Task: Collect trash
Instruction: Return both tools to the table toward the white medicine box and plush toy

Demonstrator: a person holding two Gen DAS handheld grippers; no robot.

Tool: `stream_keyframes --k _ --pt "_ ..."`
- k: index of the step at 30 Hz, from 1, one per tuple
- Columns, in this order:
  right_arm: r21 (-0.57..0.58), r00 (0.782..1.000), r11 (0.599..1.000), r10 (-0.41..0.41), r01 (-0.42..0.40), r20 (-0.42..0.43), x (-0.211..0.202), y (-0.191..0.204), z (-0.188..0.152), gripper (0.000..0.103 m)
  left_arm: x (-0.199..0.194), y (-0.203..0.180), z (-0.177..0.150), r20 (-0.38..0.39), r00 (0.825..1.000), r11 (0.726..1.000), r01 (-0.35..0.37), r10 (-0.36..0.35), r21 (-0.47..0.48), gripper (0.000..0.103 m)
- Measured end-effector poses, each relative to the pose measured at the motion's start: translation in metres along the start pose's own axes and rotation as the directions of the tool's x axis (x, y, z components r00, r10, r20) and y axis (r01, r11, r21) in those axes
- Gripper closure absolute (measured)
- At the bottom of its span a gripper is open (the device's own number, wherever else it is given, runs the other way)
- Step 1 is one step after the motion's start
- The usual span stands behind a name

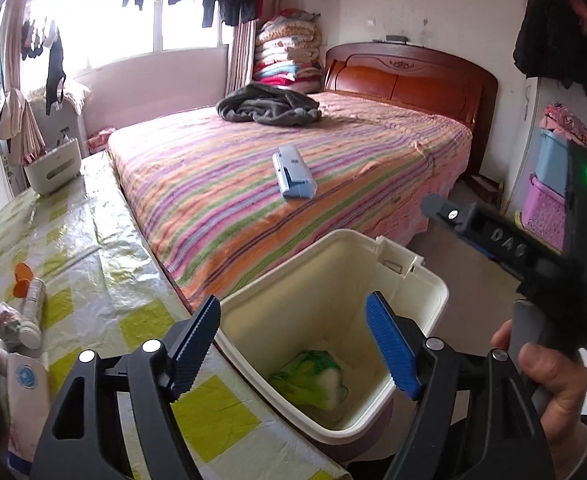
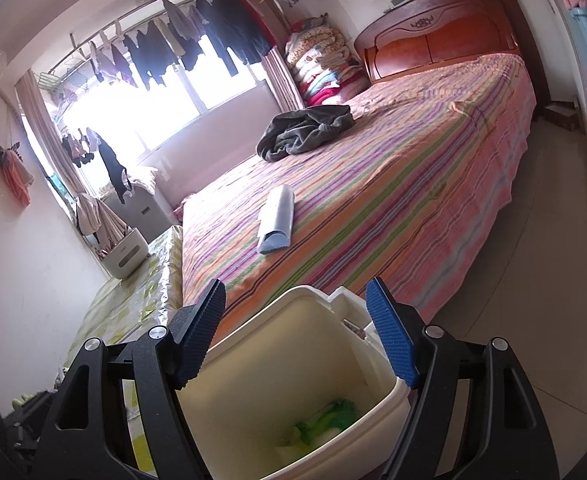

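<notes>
My left gripper [image 1: 293,344] stood wide and empty above the cream bin [image 1: 433,300]; the green-and-white wrapper [image 1: 313,376] lay at the bin's bottom, below and between the fingers. My right gripper [image 2: 295,330], also wide, held nothing.

table [image 1: 93,264] clutter [image 1: 9,332] is cut off at left.

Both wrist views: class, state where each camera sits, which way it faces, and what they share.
Left wrist: on the left gripper, facing down into the bin, bed beyond; the right gripper and a hand show.
Right wrist: on the right gripper, over the same bin; only its own fingers show.
Shared: bin, green wrapper, bed, blue box.
</notes>
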State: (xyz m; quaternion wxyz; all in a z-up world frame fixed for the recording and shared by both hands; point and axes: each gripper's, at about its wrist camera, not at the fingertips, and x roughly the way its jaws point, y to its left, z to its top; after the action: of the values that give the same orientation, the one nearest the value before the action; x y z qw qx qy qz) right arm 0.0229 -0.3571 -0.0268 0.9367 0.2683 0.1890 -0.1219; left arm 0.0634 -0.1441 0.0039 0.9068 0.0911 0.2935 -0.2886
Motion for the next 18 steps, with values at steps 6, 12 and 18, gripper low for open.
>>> stream_keyframes --k 6,12,18 --pt "-0.024 0.999 0.999 0.038 -0.039 -0.032 0.007 0.018 -0.007 0.031 -0.034 0.012 0.0 0.062 0.997 0.998 -0.054 0.054 -0.011 0.03" --pt "-0.108 0.991 0.987 0.109 -0.118 -0.082 0.014 0.065 -0.022 0.031 -0.067 0.04 -0.01 0.091 0.982 0.986 -0.161 0.165 -0.04 0.03" --pt "-0.17 0.971 0.962 0.188 -0.212 -0.148 0.02 0.108 -0.04 0.031 -0.094 0.077 -0.028 0.084 0.951 0.953 -0.29 0.297 -0.093 0.03"
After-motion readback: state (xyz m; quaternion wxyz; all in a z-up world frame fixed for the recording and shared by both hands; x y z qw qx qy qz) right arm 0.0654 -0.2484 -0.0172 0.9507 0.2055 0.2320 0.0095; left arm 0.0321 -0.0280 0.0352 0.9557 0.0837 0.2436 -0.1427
